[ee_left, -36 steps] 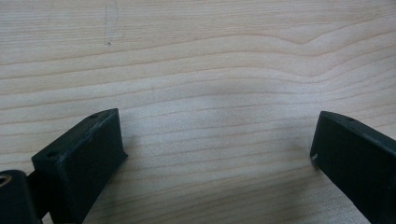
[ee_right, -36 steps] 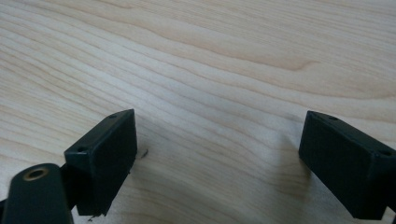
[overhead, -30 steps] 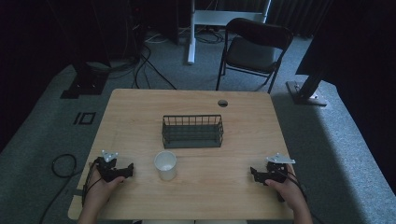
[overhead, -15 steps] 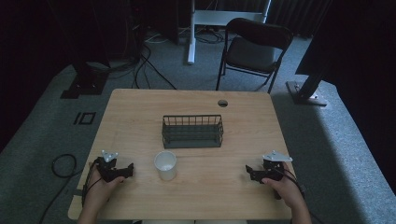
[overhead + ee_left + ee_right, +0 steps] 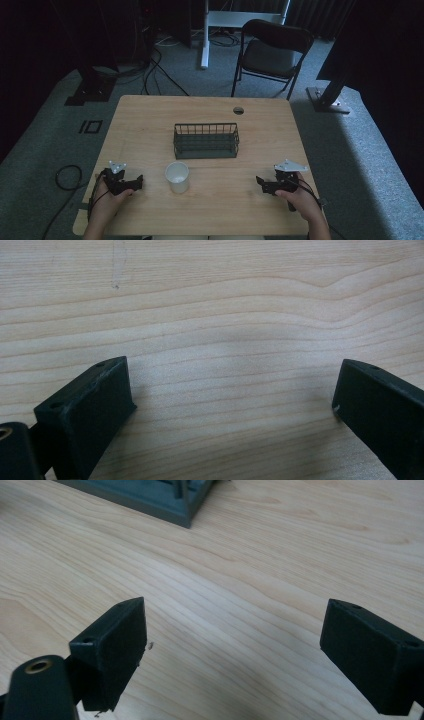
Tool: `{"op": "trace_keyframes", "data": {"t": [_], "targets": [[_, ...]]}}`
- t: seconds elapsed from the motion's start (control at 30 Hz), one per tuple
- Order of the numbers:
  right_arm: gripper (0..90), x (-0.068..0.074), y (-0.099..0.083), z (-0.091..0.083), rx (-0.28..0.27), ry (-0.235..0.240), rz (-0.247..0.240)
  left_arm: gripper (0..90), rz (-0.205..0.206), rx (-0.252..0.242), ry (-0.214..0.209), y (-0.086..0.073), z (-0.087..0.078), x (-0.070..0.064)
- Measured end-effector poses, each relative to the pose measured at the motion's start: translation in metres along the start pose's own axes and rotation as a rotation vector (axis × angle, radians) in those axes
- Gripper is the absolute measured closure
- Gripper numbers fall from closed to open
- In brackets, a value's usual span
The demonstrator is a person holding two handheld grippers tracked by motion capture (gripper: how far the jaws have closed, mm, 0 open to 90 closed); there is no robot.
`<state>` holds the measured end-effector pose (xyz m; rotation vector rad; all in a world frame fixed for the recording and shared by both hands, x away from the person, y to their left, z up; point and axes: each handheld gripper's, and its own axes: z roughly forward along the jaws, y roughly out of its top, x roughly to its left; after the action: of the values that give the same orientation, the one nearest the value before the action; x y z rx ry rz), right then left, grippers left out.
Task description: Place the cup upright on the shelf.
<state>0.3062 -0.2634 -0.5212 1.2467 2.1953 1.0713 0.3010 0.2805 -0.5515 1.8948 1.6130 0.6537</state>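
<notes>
Near the front edge of the tabletop [image 5: 210, 107], the left claw [image 5: 134, 183] and the right claw [image 5: 262, 184] are both resting wide open and holding nothing, while the cup [image 5: 177, 176] is standing between them, just before the basket [image 5: 205, 140].

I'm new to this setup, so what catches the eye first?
A dark wire basket stands mid-table on the pale wooden table, with a white paper cup just in front of it. The left gripper and right gripper rest open near the table's front corners.
</notes>
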Motion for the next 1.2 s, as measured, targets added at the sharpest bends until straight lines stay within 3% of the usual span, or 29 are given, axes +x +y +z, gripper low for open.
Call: {"op": "trace_keyframes", "data": {"t": [0.17, 1.2], "targets": [[11.1, 0.010, 0.008, 0.002, -0.013, 0.046, -0.011, 3.0, 0.000, 0.000, 0.000, 0.000, 0.000, 0.000], [11.1, 0.063, 0.036, 0.028, -0.034, 0.177, -0.120, 3.0, 0.000, 0.000, 0.000, 0.000, 0.000, 0.000]]}}
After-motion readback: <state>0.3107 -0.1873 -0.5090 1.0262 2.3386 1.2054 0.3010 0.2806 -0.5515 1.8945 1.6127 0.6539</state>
